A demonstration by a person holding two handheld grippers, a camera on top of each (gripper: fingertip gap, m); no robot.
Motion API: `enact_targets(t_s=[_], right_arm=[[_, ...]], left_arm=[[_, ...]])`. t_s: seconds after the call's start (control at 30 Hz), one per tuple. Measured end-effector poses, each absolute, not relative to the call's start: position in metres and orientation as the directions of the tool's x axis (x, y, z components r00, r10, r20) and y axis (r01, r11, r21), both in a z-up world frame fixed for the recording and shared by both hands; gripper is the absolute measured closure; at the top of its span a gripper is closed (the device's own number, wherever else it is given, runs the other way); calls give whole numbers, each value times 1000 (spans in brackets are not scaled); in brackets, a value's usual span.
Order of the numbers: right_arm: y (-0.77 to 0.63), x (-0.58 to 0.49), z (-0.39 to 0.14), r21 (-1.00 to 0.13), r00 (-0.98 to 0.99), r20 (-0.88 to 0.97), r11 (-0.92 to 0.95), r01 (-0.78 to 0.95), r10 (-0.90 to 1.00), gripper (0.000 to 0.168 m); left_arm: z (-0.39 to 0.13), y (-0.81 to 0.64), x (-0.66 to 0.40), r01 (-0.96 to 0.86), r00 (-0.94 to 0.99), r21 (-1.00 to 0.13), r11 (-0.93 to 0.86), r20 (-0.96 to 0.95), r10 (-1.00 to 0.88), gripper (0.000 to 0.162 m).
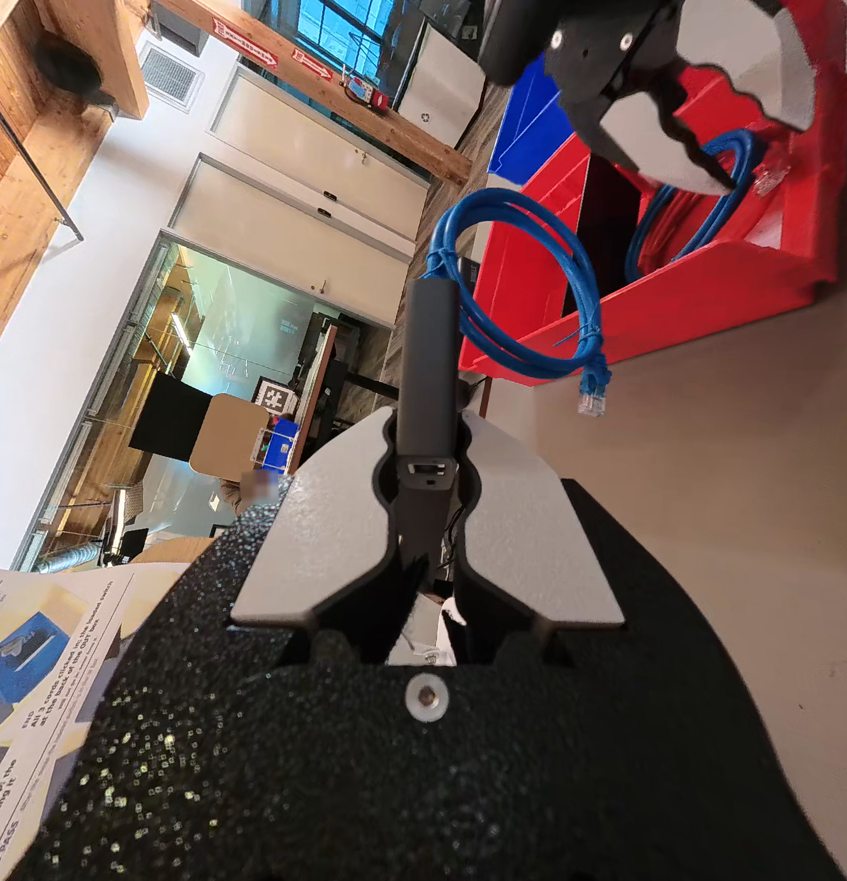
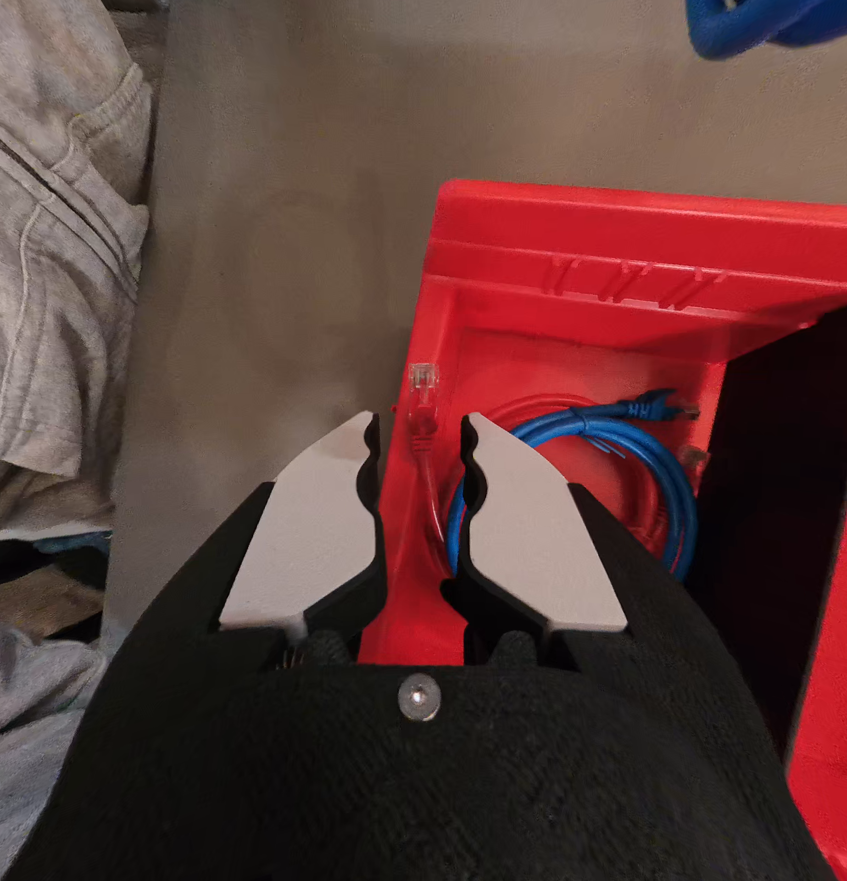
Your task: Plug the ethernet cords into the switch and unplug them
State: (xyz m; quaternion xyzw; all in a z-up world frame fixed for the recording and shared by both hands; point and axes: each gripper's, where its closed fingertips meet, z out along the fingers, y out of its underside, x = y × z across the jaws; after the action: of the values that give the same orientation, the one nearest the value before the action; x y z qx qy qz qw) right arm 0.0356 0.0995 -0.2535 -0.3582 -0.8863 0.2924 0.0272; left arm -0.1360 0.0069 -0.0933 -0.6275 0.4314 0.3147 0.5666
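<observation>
Left wrist view: left tool point(image 1: 426, 457) clamped on slim black network adapter point(image 1: 428, 376), blue patch cable point(image 1: 521, 286) dangling, floppy | right tool point(image 2: 419, 443) apart over red bin point(image 2: 650, 238), straddling stiff red cable plug point(image 2: 422, 405)

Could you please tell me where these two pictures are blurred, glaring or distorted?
Left wrist view: wide-angle bending tilts the room; bright window glare; dark box in the left gripper is sharp. Right wrist view: dim, even light; blue cable at the top edge is blurred; red bin is fairly sharp.

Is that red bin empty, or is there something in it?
Not empty. The red bin holds a coiled blue cable and a red cable, seen past the open right gripper.
</observation>
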Motion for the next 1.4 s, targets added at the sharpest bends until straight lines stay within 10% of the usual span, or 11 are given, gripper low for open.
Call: enact_targets(t_s=[0.27, 0.77, 1.4], right_arm=[[102, 35, -267, -413, -758, -186, 650, 637, 625, 158], [121, 2, -130, -583, -579, 323, 640, 501, 748, 158], [69, -12, -109, -581, -645, 316, 680, 448, 696, 158]], left_arm=[[-98, 9, -136, -905, 416, -426, 5, -887, -199, 141], [-93, 29, -150, -958, 277, -275, -83, -961, -11, 142], [-92, 32, -106, -950, 298, -301, 86, -954, -39, 141]])
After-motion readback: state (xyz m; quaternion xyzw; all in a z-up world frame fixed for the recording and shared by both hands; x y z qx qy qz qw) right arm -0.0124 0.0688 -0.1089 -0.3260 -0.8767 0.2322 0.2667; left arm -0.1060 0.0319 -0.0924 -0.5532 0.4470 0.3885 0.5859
